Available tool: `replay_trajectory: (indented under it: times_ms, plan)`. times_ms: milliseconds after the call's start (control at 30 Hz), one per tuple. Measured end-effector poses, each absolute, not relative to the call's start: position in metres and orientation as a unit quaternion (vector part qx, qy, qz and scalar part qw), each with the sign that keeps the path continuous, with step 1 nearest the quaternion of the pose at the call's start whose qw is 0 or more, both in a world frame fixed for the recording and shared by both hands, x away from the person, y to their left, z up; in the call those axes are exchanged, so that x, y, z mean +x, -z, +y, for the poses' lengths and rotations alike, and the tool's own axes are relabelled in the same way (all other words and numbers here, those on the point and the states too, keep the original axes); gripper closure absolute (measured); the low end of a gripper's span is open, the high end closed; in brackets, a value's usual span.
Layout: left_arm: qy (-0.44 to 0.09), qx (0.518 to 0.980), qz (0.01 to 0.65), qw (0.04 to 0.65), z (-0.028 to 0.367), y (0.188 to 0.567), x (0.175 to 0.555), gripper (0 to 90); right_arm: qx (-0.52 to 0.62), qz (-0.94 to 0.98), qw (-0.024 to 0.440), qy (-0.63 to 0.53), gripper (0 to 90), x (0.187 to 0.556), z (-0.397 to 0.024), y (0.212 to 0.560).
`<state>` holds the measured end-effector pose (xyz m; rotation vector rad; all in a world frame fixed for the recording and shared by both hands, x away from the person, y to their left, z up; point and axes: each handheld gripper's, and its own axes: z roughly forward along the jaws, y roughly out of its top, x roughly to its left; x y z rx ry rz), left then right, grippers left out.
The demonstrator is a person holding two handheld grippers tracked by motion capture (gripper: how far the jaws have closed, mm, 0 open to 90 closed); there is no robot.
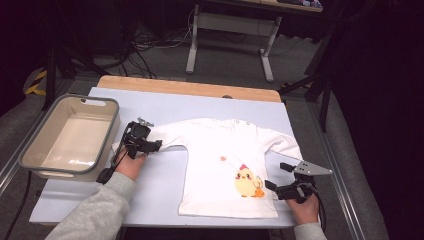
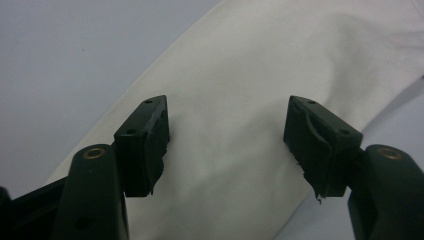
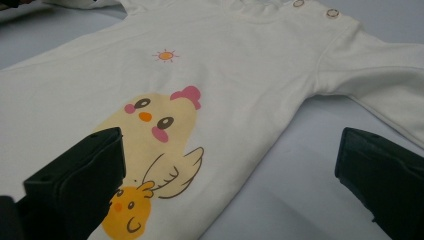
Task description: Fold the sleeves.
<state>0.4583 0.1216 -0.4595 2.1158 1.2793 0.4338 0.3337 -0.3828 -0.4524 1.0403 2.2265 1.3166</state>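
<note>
A white long-sleeved baby shirt (image 1: 220, 150) lies flat, front up, on the pale blue table (image 1: 160, 187). It carries a yellow chick print (image 1: 246, 182) near its hem. My left gripper (image 1: 158, 145) lies over the shirt's left sleeve. In the left gripper view the sleeve (image 2: 235, 65) runs between the parted jaws of the left gripper (image 2: 227, 102), and the pads do not press it. My right gripper (image 1: 275, 175) is open at the shirt's lower right corner. In the right gripper view the right gripper (image 3: 232, 135) has one jaw over the chick print (image 3: 155, 125) and the other over bare table.
A grey plastic bin (image 1: 85, 99) with nothing in it stands at the table's left edge, close to my left hand. A wooden strip (image 1: 190, 87) borders the far side. Desk legs (image 1: 192, 47) and cables stand on the floor beyond.
</note>
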Motion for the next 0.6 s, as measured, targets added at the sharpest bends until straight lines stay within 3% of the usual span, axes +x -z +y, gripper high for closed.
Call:
replay_trajectory:
  times_ms: [267, 500, 600]
  plan:
    - [-0.163, 0.811, 0.468, 0.311, 0.116, 0.459, 0.457, 46.3, 0.369, 0.787, 0.182, -0.459, 0.5, 0.333, -0.381, 0.453]
    - [-0.159, 0.815, 0.457, 0.320, 0.108, 0.459, 0.455, 74.2, 0.370, 0.788, 0.184, -0.457, 0.5, 0.333, -0.381, 0.452]
    - [-0.164, 0.816, 0.455, 0.317, 0.106, 0.458, 0.455, 80.8, 0.369, 0.789, 0.184, -0.456, 0.5, 0.333, -0.381, 0.452]
